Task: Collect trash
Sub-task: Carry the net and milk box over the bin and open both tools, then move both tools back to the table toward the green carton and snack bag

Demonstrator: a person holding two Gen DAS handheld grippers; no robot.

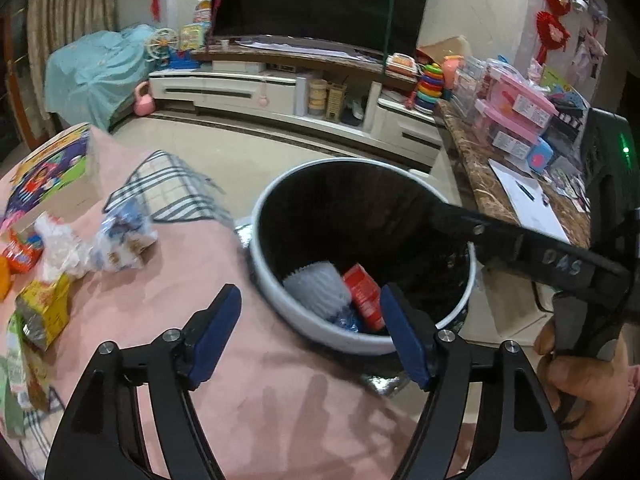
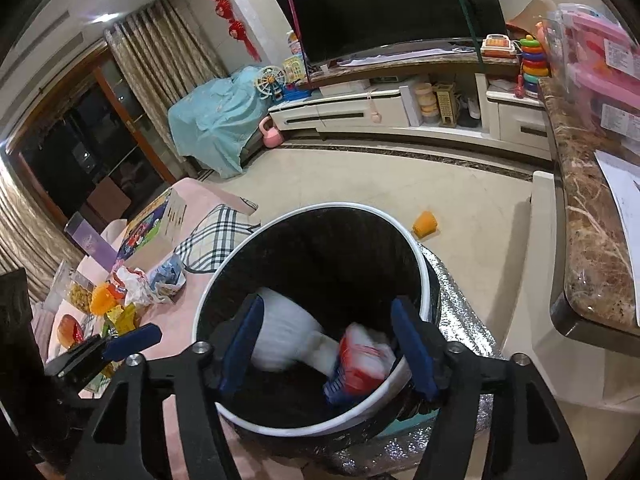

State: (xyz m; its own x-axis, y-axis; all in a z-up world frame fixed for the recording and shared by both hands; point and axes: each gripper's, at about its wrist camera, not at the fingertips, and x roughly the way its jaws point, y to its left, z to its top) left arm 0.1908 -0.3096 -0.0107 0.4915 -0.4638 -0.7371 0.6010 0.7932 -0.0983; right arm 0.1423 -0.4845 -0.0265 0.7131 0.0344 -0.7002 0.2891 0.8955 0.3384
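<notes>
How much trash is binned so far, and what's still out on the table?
Binned: a white wrapper and red packet lie in the bin. In hand: nothing; left gripper and right gripper are open above it. Left: wrappers on the pink table.

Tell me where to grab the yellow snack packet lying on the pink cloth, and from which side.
Probably grip the yellow snack packet across its crumpled middle, coming down from above. It lies fairly flat on the pink cloth, so its edges offer little purchase. Its bin-facing side is bare; other wrappers crowd the far side.

Pink-covered table [image 1: 256, 360] — crumpled wrappers [image 1: 80, 248], checked cloth [image 1: 172, 188] and colourful box [image 1: 48, 168] on it.
</notes>
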